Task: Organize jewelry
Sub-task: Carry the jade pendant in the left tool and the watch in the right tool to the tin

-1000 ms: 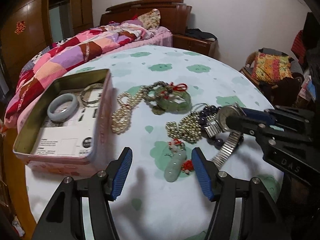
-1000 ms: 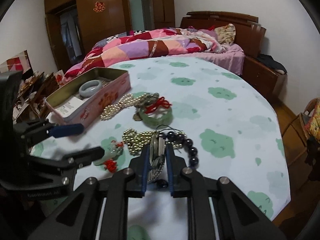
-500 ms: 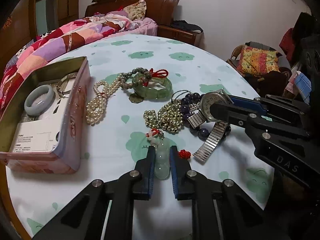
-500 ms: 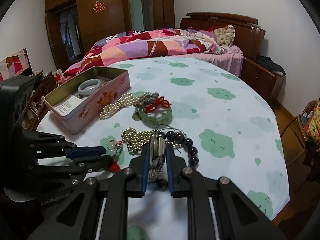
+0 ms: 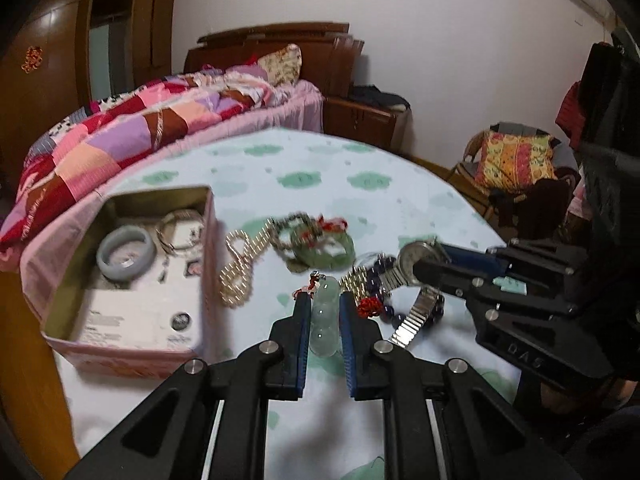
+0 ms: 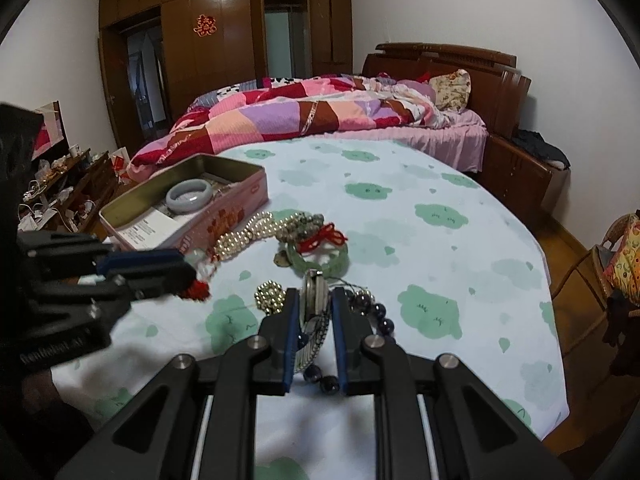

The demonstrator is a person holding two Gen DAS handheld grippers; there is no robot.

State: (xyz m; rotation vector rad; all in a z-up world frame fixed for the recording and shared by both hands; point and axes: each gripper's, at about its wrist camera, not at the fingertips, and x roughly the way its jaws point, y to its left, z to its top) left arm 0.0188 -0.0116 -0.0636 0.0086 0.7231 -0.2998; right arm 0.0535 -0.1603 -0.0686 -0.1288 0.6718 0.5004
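While both pieces sit clamped, we list the risks. Left hand-held gripper (image 5: 324, 312): closed on the jade pendant (image 5: 325, 316), lifted near the tin (image 5: 208, 240) at the counter's (image 6: 400, 184) left. Its red tassel (image 5: 370, 306) dangles and, we judge, may snag the dark beads (image 5: 386, 312). Right hand-held gripper (image 6: 311, 320): closed on the watch (image 6: 314, 292), whose band (image 5: 416, 316) lies among beads and gold chain (image 6: 270, 294); lifting may drag them along.

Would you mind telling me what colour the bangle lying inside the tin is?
The bangle is pale grey-blue, clearest in the left wrist view.
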